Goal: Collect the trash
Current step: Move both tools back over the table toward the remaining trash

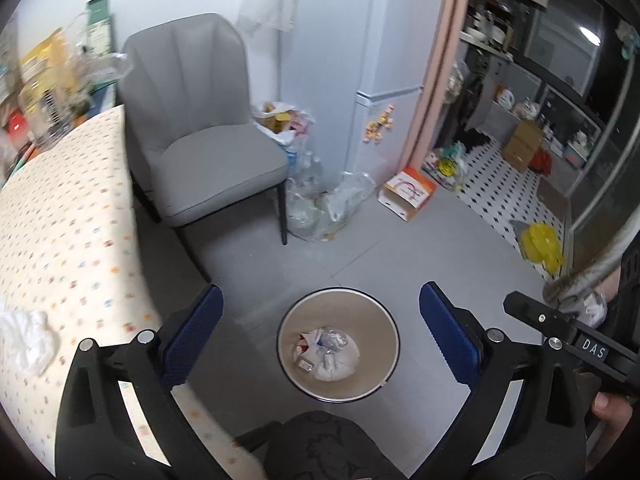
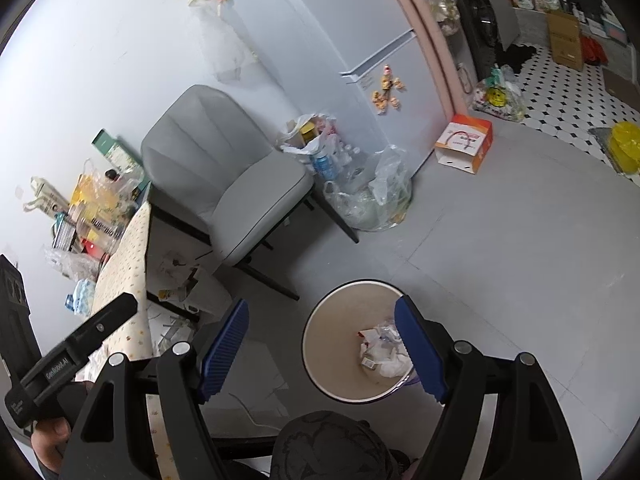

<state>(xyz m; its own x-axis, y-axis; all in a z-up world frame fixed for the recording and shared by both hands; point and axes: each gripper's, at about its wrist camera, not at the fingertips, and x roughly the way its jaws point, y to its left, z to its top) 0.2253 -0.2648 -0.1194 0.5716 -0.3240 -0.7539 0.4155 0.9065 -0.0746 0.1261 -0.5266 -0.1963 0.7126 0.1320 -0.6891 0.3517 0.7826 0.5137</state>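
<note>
A round beige trash bin (image 1: 384, 324) stands on the grey floor and holds crumpled paper and wrappers (image 1: 328, 350). My left gripper (image 1: 320, 320) is open and empty, held above the bin. The bin also shows in the right wrist view (image 2: 332, 332) with the trash (image 2: 384, 354) inside. My right gripper (image 2: 320, 336) is open and empty above the bin's left side. A crumpled white tissue (image 1: 24, 340) lies on the patterned table (image 1: 72, 220) at the left. The right gripper's body (image 1: 576, 344) shows at the right edge of the left wrist view.
A grey padded chair (image 1: 200, 132) stands beside the table. Clear plastic bags (image 1: 324, 200) with bottles lie by the fridge (image 1: 384, 60). An orange-white box (image 1: 408, 192) and a yellow bag (image 1: 540, 244) lie on the floor. Clutter (image 2: 92, 200) fills the table's far end.
</note>
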